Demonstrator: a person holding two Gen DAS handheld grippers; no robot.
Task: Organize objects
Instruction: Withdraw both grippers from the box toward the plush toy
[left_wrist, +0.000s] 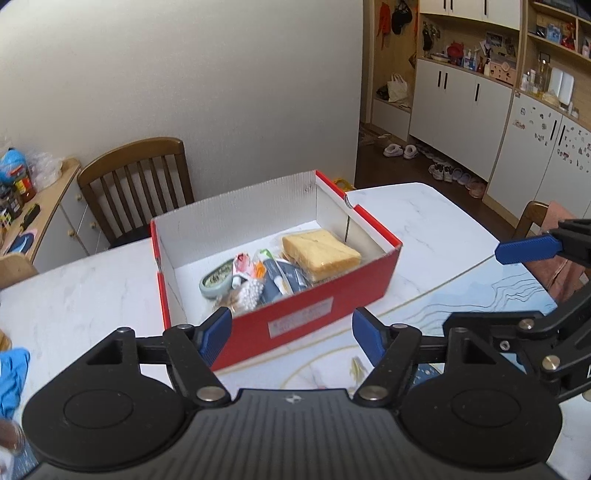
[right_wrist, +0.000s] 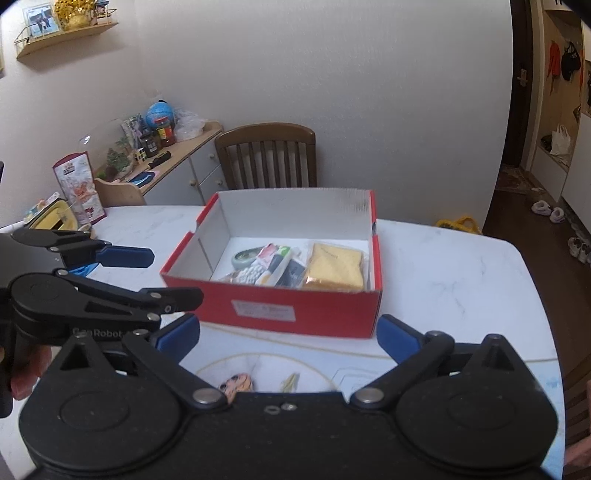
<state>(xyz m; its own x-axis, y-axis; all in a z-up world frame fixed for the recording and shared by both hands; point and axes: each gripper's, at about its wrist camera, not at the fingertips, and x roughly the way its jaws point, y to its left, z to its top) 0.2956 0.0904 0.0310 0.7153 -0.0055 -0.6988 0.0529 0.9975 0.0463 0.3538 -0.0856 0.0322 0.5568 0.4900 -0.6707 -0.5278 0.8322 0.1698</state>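
Currently, my left claw (left_wrist: 291, 338) hovers just in front of the red box (left_wrist: 295, 310), fingers spread wide apart and gripping nothing. My right claw (right_wrist: 288, 338) hovers beside it at the same near wall of the box, likewise spread apart and empty.

Box status: upright on the white marble table (left_wrist: 424, 221), top open, label on the near wall. Contents are grouped toward the near right part of the floor:
- yellow sponge (left_wrist: 320, 253), against the right wall;
- grey oval tin (left_wrist: 216, 278), leftmost of the group;
- dark tube (left_wrist: 284, 278) and a small red-and-white packet (left_wrist: 242, 264), between tin and sponge;
- white beaded item (left_wrist: 249, 291), against the near wall.

The far left part of the box floor is bare.

Surroundings: a wooden chair (right_wrist: 266, 158) stands behind the table. A blue cloth (left_wrist: 13, 373) lies on the table to the left of my left claw.
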